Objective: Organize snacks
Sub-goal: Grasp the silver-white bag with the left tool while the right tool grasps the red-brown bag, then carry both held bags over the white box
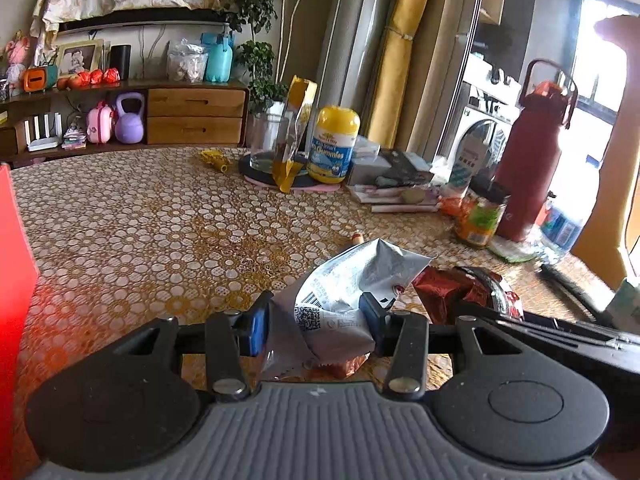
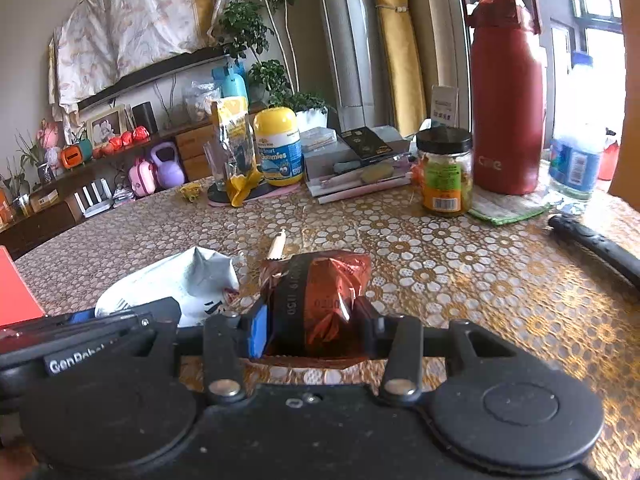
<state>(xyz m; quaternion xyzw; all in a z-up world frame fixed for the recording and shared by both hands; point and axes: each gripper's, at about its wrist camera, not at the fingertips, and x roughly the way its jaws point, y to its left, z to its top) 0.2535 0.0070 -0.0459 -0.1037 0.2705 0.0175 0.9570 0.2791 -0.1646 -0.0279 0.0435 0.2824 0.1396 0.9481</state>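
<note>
A crumpled white snack packet (image 1: pixel 360 276) with a barcode sits between the blue pads of my left gripper (image 1: pixel 314 322), which is shut on it just above the patterned tablecloth (image 1: pixel 160 220). To its right lies a red-brown foil snack packet (image 1: pixel 444 292). In the right wrist view that foil packet (image 2: pixel 332 276) is squeezed between the fingers of my right gripper (image 2: pixel 312 328), which is shut on it. The white packet (image 2: pixel 184 280) shows to the left there, partly behind the left gripper's black body.
A red box (image 1: pixel 12 280) stands at the table's left edge. A small wrapped snack stick (image 2: pixel 277 246) lies just beyond the packets. Farther back stand a yellow bag (image 2: pixel 236 148), a gummies bottle (image 2: pixel 278 148), books (image 2: pixel 360 176), a jar (image 2: pixel 445 172) and a red flask (image 2: pixel 506 100). A black rod (image 2: pixel 592 244) lies right.
</note>
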